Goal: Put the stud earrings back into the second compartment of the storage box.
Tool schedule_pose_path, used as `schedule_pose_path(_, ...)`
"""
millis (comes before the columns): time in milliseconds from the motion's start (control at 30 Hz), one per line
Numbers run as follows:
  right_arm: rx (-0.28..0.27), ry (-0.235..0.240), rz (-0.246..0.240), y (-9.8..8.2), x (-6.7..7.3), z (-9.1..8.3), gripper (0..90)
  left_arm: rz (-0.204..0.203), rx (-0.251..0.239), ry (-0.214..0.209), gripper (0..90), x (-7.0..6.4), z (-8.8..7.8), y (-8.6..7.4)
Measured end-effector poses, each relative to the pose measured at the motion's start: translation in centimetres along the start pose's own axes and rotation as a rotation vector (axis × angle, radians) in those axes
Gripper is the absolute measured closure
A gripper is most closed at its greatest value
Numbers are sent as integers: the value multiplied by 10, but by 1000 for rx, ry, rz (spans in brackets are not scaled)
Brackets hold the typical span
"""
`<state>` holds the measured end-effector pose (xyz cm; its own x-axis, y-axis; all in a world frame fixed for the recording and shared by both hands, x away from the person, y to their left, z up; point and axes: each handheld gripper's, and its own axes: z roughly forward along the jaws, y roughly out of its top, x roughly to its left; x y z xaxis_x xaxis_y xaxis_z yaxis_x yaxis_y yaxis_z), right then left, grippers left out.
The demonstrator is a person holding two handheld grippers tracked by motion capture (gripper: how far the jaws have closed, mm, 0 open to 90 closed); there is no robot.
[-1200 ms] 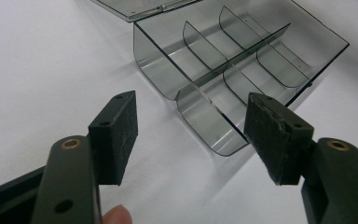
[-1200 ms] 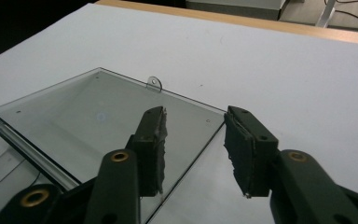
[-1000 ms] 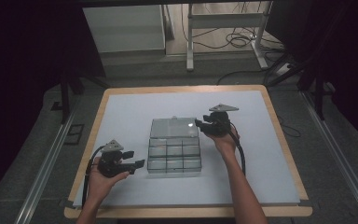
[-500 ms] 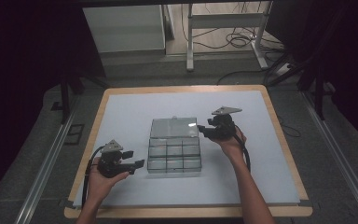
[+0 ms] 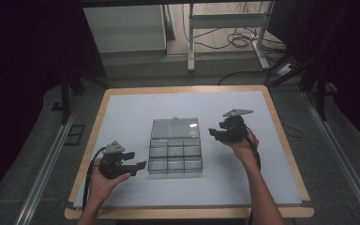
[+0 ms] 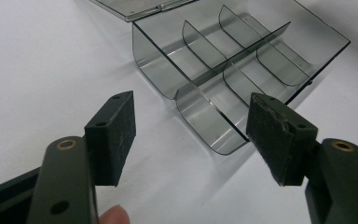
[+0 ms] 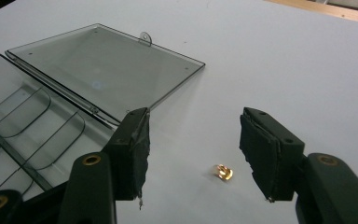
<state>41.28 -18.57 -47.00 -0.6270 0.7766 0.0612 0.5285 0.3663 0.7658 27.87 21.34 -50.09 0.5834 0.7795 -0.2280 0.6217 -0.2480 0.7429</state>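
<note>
A clear plastic compartment box [image 5: 176, 158] lies in the middle of the white table, its lid [image 5: 175, 128] folded flat behind it. My left gripper [image 5: 138, 160] stands open at the box's left front corner; the left gripper view shows its jaws [image 6: 191, 107] wide apart with the box's divided tray [image 6: 242, 60] ahead. My right gripper [image 5: 214, 133] hovers just right of the lid. Its jaws have just been opening and stand apart [image 7: 196, 126]. A small brass piece [image 7: 223, 172] lies on the table under the gap, untouched. The lid [image 7: 105, 70] lies to its left.
The table [image 5: 122, 108] has a wooden rim [image 5: 187, 89] all round. Cables [image 5: 86, 180] trail from both grippers toward the front edge. Beyond the table stand a metal frame [image 5: 225, 21] and floor cables.
My right gripper has drifted a little to the right, away from the lid, and its jaws stand wider. The left gripper has stayed put.
</note>
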Motion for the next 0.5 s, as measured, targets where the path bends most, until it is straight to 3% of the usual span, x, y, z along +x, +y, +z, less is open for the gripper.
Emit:
schedule_pose_path(233,31,-20,2,-4,-6,-3,419,-5,-5,1,332,1,-2,0)
schedule_pose_path(500,108,-55,-9,-8,-13,4,419,-1,8,-5,325,0,0,0)
